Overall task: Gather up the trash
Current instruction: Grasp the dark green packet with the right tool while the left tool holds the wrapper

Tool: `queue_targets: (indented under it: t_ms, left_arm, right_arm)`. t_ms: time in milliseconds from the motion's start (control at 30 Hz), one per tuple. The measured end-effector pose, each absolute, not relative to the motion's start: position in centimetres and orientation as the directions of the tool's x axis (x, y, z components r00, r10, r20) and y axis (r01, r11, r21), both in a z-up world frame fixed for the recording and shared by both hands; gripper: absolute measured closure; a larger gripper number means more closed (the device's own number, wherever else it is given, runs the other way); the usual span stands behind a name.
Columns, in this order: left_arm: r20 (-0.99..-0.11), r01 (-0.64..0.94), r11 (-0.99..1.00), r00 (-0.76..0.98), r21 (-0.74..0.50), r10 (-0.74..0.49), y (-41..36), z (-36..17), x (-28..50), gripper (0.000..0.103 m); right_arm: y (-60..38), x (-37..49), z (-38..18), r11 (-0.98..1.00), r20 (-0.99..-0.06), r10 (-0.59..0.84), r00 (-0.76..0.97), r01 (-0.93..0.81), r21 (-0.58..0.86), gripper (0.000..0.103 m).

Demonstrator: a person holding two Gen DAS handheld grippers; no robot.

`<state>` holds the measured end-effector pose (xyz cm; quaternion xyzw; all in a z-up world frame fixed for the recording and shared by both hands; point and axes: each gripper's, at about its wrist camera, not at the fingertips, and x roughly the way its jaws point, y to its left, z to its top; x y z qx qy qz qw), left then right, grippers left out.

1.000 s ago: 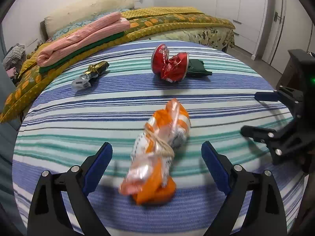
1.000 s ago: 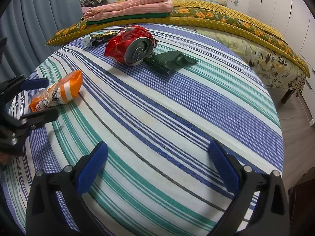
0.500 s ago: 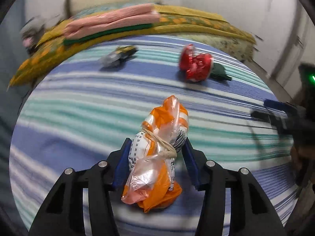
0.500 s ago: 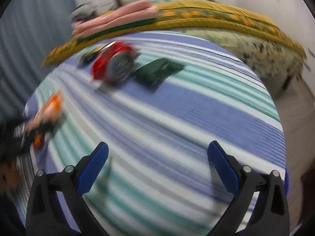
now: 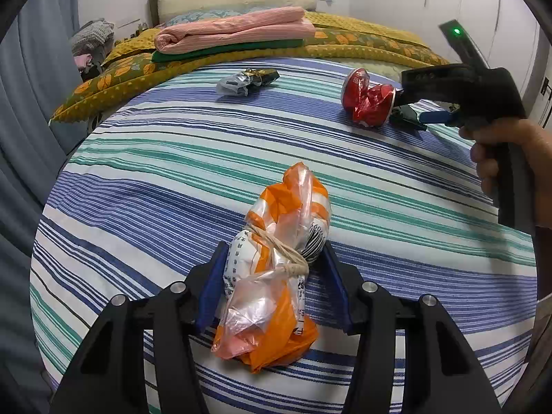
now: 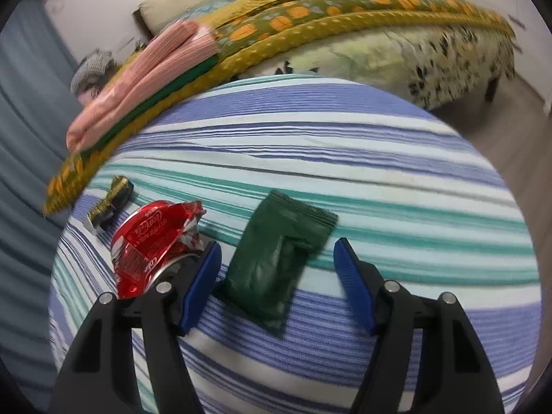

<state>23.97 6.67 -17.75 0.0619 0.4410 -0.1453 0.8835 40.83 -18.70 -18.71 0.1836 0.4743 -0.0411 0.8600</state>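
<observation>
My left gripper [image 5: 274,288] is shut on an orange and clear plastic bag [image 5: 279,269] tied with string, on the striped tablecloth [image 5: 172,179]. My right gripper [image 6: 276,279] is open with its fingers on either side of a dark green packet [image 6: 276,262] lying flat on the cloth. A crushed red can [image 6: 155,245] lies just left of its left finger; it also shows in the left wrist view [image 5: 367,101]. A black and silver wrapper [image 5: 246,79] lies at the far side of the table, also in the right wrist view [image 6: 108,203].
A bed with a yellow patterned cover [image 5: 345,39] and folded pink and green cloths [image 5: 234,31] stands just behind the table. Grey curtains [image 5: 24,79] hang at the left. Bare floor [image 6: 500,131] lies right of the table.
My left gripper closed on the orange bag. My right gripper moved forward across the table and now straddles the green packet beside the red can.
</observation>
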Motion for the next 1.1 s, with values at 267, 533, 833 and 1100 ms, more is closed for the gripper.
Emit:
queue_targets:
  t_ms: [267, 533, 833, 1100]
  left_arm:
    - [-0.800, 0.329, 0.943, 0.553, -0.046, -0.232, 6.4, -17.8, 23.6, 0.023]
    - [-0.795, 0.355, 0.926, 0.520, -0.130, -0.311, 8.3, -17.8, 22.4, 0.009]
    - [-0.814, 0.396, 0.913, 0.494, -0.101, -0.305, 8.5, -17.9, 23.0, 0.008]
    - [-0.816, 0.390, 0.918, 0.506, -0.073, -0.280, 7.9, -17.8, 24.4, 0.008]
  right_arm:
    - [-18.6, 37.8, -18.5, 0.976, -0.831, 0.093, 0.549, 0.116, 0.186, 0.064]
    - [-15.9, 28.8, -18.1, 0.967, -0.838, 0.248, 0.487, -0.181, 0.182, 0.064]
    - [-16.1, 24.9, -18.4, 0.973, -0.832, 0.226, 0.507, -0.158, 0.168, 0.041]
    - [-14.7, 26.3, -18.1, 0.976, -0.840, 0.215, 0.499, -0.136, 0.169, 0.040]
